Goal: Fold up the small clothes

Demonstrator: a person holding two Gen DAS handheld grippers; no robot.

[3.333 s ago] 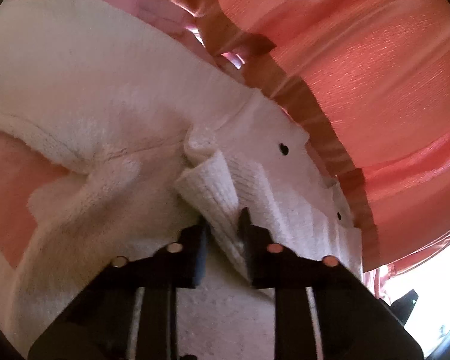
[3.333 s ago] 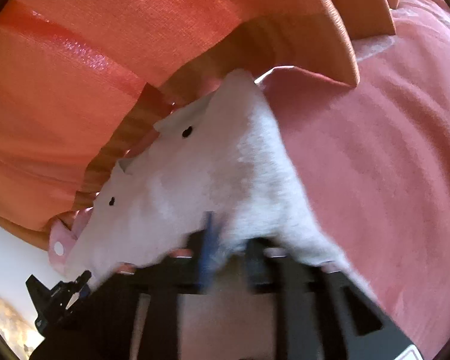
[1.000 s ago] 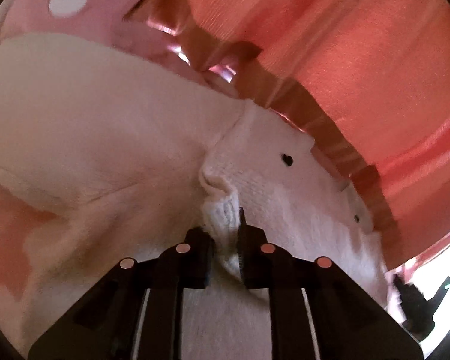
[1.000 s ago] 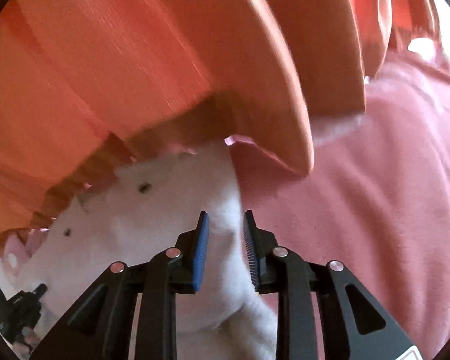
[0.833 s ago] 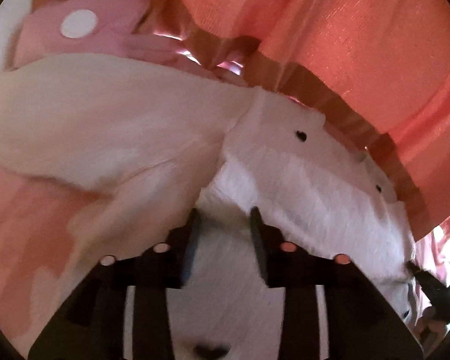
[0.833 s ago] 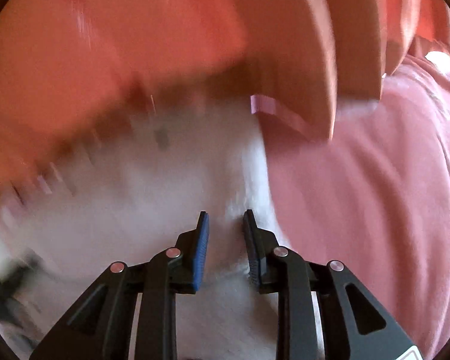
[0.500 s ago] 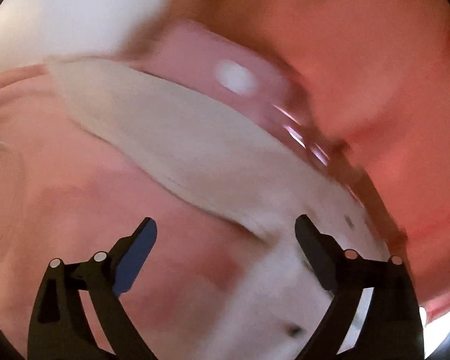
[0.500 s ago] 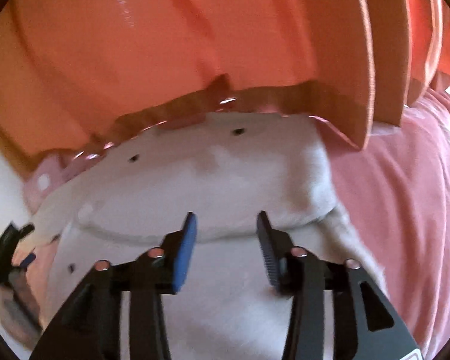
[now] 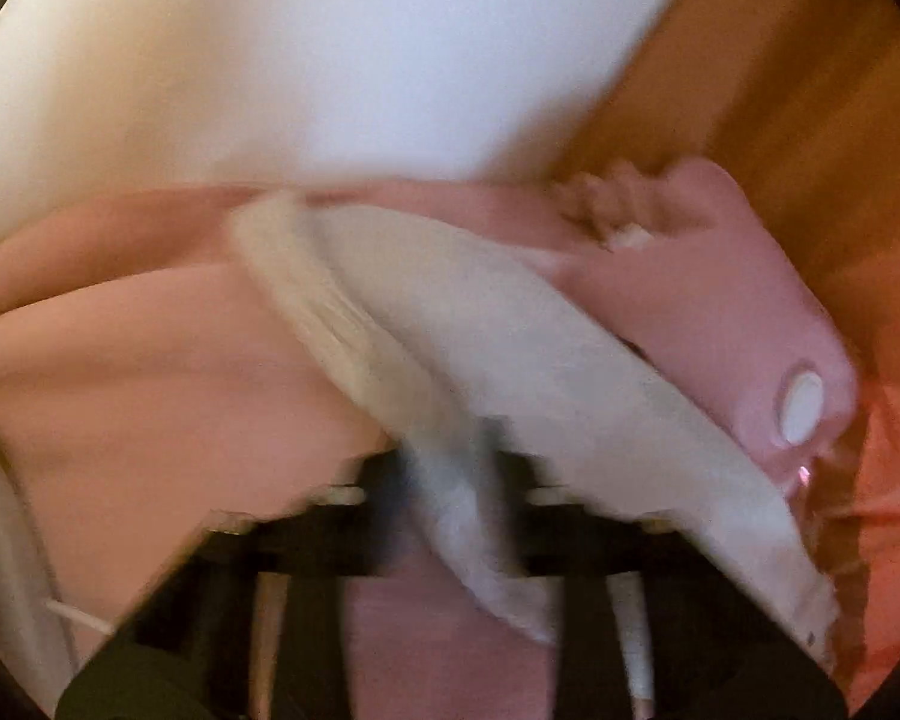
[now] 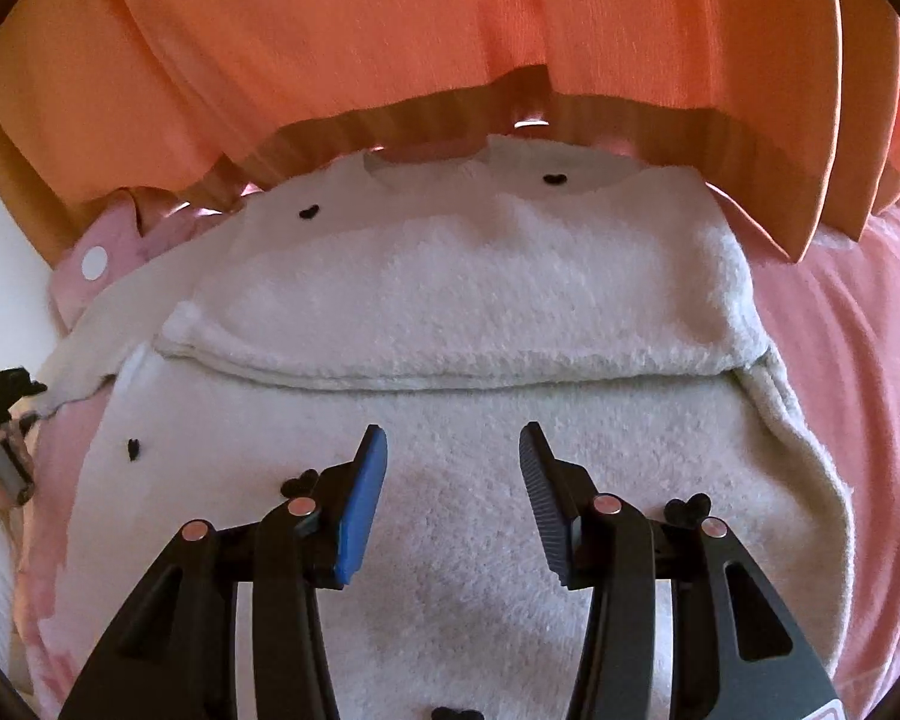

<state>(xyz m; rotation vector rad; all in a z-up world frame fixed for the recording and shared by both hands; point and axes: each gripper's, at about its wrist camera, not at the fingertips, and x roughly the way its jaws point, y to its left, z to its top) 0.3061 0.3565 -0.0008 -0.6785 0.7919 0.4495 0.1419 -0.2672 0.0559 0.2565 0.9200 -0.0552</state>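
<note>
A small white fleece garment (image 10: 450,312) with tiny black marks lies on the pink bedding (image 10: 858,396), its upper part folded down over the body. My right gripper (image 10: 453,468) hovers open and empty just above the body below the fold. In the left wrist view, which is blurred, my left gripper (image 9: 450,480) is shut on the garment's white sleeve (image 9: 450,360), which stretches away up and to the left over the pink bedding (image 9: 150,372).
An orange pleated curtain (image 10: 450,30) hangs just behind the garment. A pink garment with a white dot (image 9: 750,324) lies beside the sleeve, also in the right wrist view (image 10: 99,258). A white wall (image 9: 330,48) is beyond the bed.
Both grippers let go of the folded edge and opened. The right one drew back. The left one swung left and has closed on the sleeve.
</note>
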